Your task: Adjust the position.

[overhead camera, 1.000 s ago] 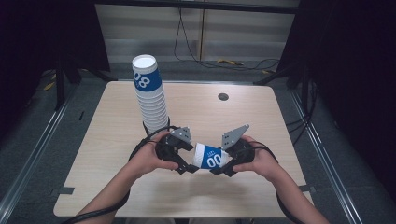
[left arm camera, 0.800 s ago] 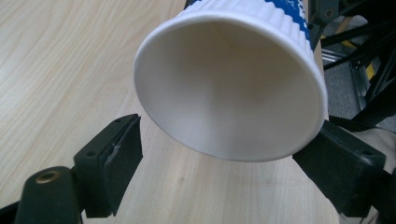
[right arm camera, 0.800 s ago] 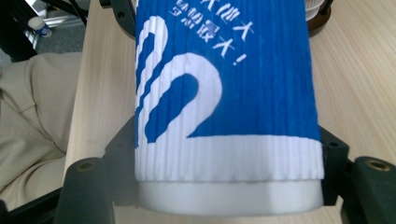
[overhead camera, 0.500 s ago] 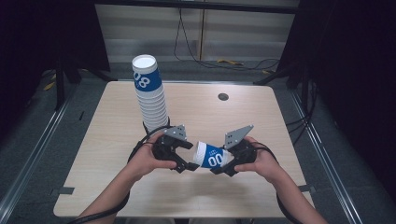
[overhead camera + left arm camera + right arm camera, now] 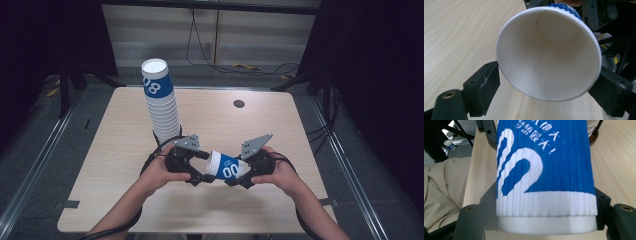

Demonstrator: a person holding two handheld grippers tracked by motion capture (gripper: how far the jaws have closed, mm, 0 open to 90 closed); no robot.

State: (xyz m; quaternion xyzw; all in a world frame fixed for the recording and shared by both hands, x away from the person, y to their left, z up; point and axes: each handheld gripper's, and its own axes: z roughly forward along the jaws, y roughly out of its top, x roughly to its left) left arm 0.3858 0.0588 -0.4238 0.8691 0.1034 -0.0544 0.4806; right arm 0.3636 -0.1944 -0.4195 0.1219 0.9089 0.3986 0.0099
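L gripper [image 5: 200, 167] jaws have just been opening, now off the cup [image 5: 227, 166] rim. R gripper [image 5: 239, 175] clamps cup base, near table [image 5: 120, 150] front edge. Handover to R looks done; stack [image 5: 161, 107] probably next.

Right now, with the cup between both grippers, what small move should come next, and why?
Probably draw the left gripper back off the cup: its jaws have just been opening at the rim, while the right gripper grips the base, so the cup can go to the stack.
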